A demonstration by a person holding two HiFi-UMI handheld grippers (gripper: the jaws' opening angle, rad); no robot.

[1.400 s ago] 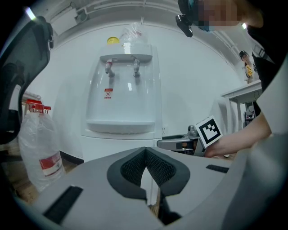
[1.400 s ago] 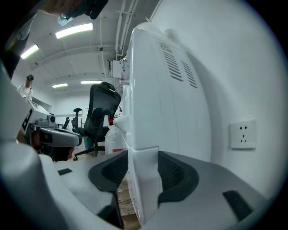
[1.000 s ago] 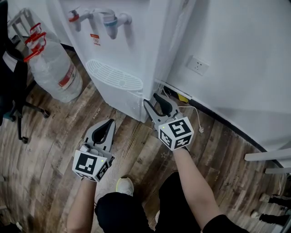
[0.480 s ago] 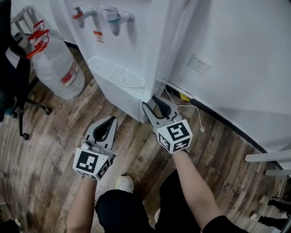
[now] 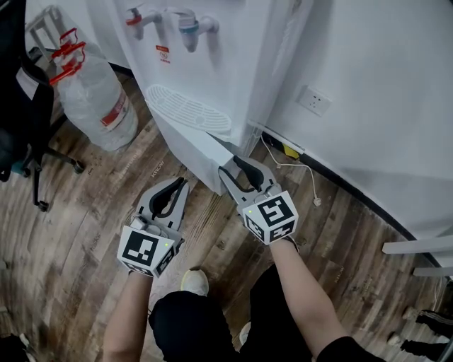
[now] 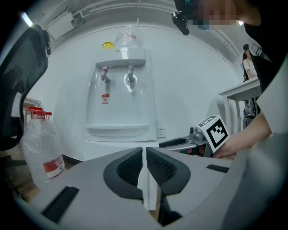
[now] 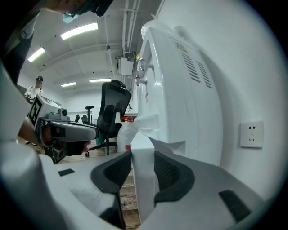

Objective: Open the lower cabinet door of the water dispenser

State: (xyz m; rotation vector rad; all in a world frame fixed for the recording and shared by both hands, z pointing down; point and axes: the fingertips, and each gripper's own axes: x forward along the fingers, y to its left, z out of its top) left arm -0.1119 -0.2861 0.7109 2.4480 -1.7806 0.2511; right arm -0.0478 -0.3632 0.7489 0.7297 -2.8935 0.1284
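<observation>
Clamping the right tool (image 5: 231,167) on the ajar cabinet door (image 5: 199,151) edge of the water dispenser (image 5: 212,63), holding the left tool (image 5: 179,184) shut and empty nearby.

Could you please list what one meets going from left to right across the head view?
Chair → water bottle → left gripper → right gripper, shut on the door edge → wall socket.

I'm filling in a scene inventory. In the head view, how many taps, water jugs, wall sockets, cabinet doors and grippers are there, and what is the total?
taps: 2, red tap and blue tap
water jug: 1
wall socket: 1
cabinet door: 1
grippers: 2, left gripper and right gripper
total: 7
</observation>
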